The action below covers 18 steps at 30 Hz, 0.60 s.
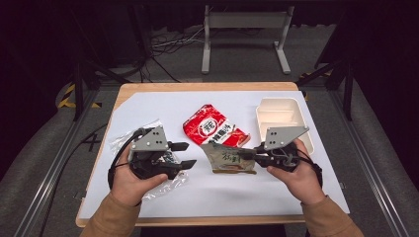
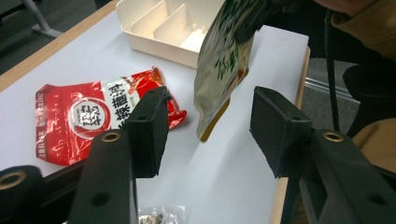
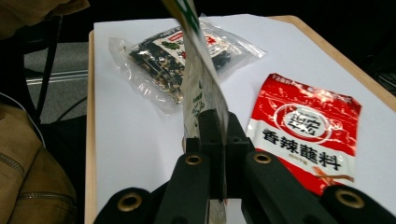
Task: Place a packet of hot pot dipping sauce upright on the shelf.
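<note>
Right tongs clench the green pouch (edge-on, hanging); left tongs gape empty, nearer its free end.

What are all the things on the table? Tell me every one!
silver-green pouch: one, silver with green writing, table middle, pinched at its edge in the right gripper.
red packet: one, red and white, lying flat behind the pouch.
clear bag: one, see-through with dark bits inside, under the left gripper.
divided tray: one, cream, at the table's far right.
white mat: one, covering the wooden table.
left gripper: one, black, jaws apart, nothing between them.
right gripper: one, black, closed on the pouch.
</note>
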{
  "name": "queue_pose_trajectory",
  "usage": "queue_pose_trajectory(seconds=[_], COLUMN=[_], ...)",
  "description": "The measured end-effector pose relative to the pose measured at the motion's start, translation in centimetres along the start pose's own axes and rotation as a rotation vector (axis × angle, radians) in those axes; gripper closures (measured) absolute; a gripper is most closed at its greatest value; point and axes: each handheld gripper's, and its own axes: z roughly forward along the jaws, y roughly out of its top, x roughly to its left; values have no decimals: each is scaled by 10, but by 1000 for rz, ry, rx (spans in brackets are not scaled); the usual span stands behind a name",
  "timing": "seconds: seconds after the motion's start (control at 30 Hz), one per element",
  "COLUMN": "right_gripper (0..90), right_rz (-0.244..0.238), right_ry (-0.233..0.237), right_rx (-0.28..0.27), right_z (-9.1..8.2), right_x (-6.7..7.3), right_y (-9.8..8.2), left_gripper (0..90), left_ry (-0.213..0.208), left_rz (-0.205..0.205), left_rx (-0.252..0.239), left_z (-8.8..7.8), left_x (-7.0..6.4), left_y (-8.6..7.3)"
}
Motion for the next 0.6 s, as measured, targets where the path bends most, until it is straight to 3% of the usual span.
queue_pose_trajectory(seconds=[0.6], right_gripper=[897], right_rz=[-14], right_ry=[-50], right_rx=[-17], right_z=[-33], right_x=[-36], right_y=[7], left_gripper=[447], left_ry=[63], left_rz=[-59], left_rx=[6], left_z=[-10], left_x=[9], left_y=[-18])
